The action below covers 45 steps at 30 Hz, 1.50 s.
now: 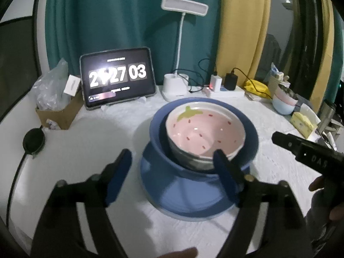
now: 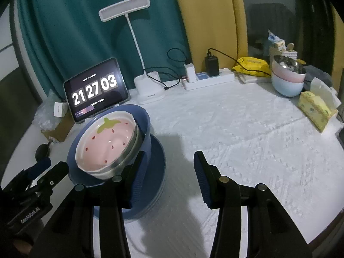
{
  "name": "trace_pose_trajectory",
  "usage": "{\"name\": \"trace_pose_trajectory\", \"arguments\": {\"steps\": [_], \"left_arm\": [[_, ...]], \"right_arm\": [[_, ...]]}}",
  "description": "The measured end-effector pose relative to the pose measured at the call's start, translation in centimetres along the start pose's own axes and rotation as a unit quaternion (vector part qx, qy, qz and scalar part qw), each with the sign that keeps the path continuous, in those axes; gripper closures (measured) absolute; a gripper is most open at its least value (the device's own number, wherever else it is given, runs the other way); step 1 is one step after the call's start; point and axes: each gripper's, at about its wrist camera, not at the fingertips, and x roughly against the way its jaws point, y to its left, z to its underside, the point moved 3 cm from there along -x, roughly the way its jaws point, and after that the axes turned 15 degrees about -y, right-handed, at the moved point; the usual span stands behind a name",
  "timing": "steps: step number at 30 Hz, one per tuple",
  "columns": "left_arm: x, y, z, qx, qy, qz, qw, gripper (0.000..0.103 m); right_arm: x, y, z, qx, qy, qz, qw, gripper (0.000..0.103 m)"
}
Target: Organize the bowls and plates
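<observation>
While both grippers tilt downward with jaws apart and empty, the left gripper (image 1: 172, 172) faces the strawberry bowl (image 1: 204, 131).

Black grippers, ribbed blue fingers (image 2: 203, 177)

1. Behind your tabletop (image 2: 236, 133), under its white textured cover, hangs a teal curtain (image 1: 111, 21) beside a yellow curtain (image 1: 243, 25).
2. You have a white desk lamp (image 1: 185, 6) at the back edge, switched off.
3. To your right, a dark window (image 2: 268, 21) shows beyond the yellow cloth.
4. The room is dim.
</observation>
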Motion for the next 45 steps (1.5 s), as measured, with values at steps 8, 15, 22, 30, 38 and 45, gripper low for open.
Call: {"name": "trace_pose_trajectory", "arguments": {"steps": [8,15,22,30,38,45], "left_arm": [[2.0,-1.4,-0.1,-0.014,-0.016,0.009,0.9997,0.011],[3.7,-2.4,-0.7,-0.023,-0.032,0.013,0.9992,0.01],[5.7,-3.3,-1.6,-0.025,-0.058,0.015,0.9979,0.007],[7.8,-4.0,-2.8,-0.031,-0.082,0.024,0.9959,0.007],[9.7,-4.9,-4.0,-0.036,-0.103,0.036,0.9934,0.007],[11.3,-5.2,-5.1,-0.032,-0.12,0.039,0.9915,0.007]], "right_arm": [[2.1,-0.5,0.1,0.011,-0.014,0.011,1.0,0.055],[4.0,-1.0,-0.1,0.018,-0.029,0.019,0.999,0.055],[6.0,-1.2,-0.8,0.027,-0.051,0.026,0.998,0.055],[8.3,-1.3,-1.6,0.037,-0.072,0.032,0.996,0.055],[10.5,-0.9,-2.5,0.047,-0.094,0.035,0.994,0.055],[12.3,-0.8,-3.2,0.053,-0.111,0.037,0.992,0.055]]}}
